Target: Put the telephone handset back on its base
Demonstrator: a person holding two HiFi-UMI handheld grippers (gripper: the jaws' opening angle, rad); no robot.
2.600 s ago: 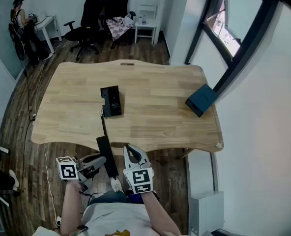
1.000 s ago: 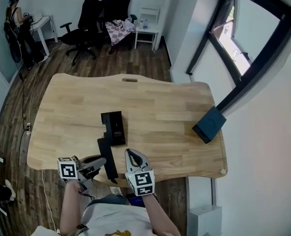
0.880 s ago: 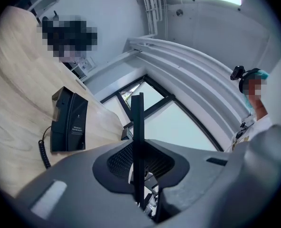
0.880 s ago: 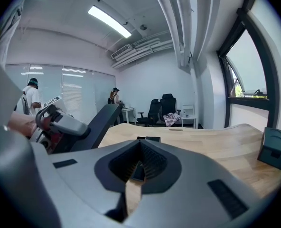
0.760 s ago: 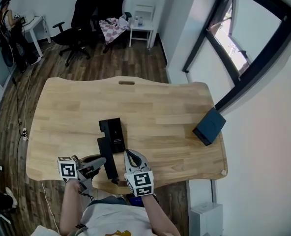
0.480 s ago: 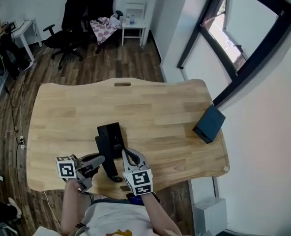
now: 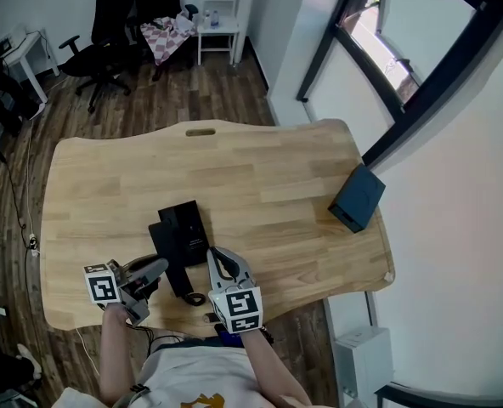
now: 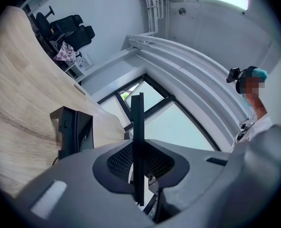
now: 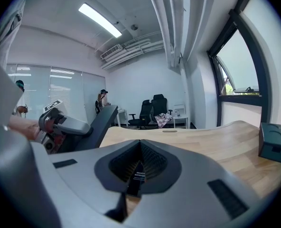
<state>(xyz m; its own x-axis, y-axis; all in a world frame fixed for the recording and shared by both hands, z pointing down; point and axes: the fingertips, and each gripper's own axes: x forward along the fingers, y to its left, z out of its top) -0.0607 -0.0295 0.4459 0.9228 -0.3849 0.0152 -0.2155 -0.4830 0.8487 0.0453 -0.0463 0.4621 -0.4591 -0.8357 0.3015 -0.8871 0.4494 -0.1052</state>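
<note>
The black telephone base (image 7: 189, 221) lies on the wooden table (image 7: 260, 168) near its front edge; in the left gripper view the base (image 8: 74, 132) shows ahead and to the left. My left gripper (image 7: 152, 269) (image 8: 137, 151) is shut on the long black handset (image 7: 172, 262) (image 8: 137, 122), which reaches forward alongside the base's left side. A cord (image 7: 194, 298) loops below it. Just right of the handset, my right gripper (image 7: 218, 259) (image 9: 140, 148) hovers over the table edge, jaws together and holding nothing. The right gripper view shows the handset (image 9: 94, 122) slanting at the left.
A dark blue box (image 7: 356, 196) (image 9: 273, 141) sits at the table's right edge. Office chairs (image 7: 115, 24) and a small white table (image 7: 217, 25) stand beyond the far side. A window frame (image 7: 404, 100) runs along the right wall.
The view has closed in on the table. Both grippers, once off the front edge over the floor, are now above the tabletop, and the held handset has come up beside the base.
</note>
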